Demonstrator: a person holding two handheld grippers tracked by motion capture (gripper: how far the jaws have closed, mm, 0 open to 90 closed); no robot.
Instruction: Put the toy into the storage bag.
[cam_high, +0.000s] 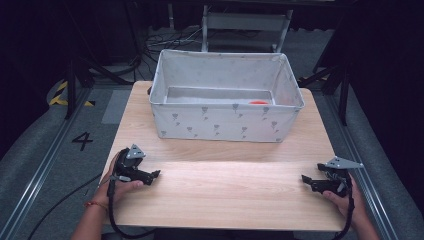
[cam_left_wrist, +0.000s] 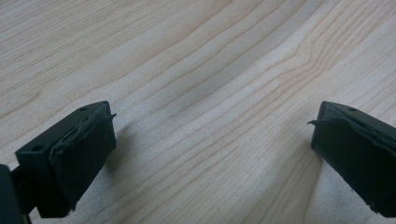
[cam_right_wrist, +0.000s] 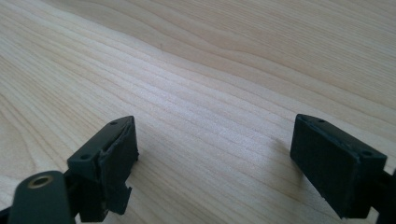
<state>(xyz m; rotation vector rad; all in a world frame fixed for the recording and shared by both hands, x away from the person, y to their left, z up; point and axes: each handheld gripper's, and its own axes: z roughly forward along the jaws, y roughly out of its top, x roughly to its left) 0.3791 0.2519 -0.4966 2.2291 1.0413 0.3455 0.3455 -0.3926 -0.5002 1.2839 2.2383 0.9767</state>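
**Both grippers parked low, bin waiting**

Pale wood table (cam_high: 220, 185), grey floor around it with a painted "4" (cam_high: 82, 141) at left. I have the left gripper (cam_high: 154, 176) and right gripper (cam_high: 306, 180) resting at the near edge, jaws spread wide on nothing, probably a ready pose. Nearest thing is the fabric bin (cam_high: 225, 125), well apart at the far side; something red (cam_high: 258, 102) lies inside it.

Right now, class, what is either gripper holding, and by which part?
Nothing. The left gripper and right gripper are both open over the bare wooden table.
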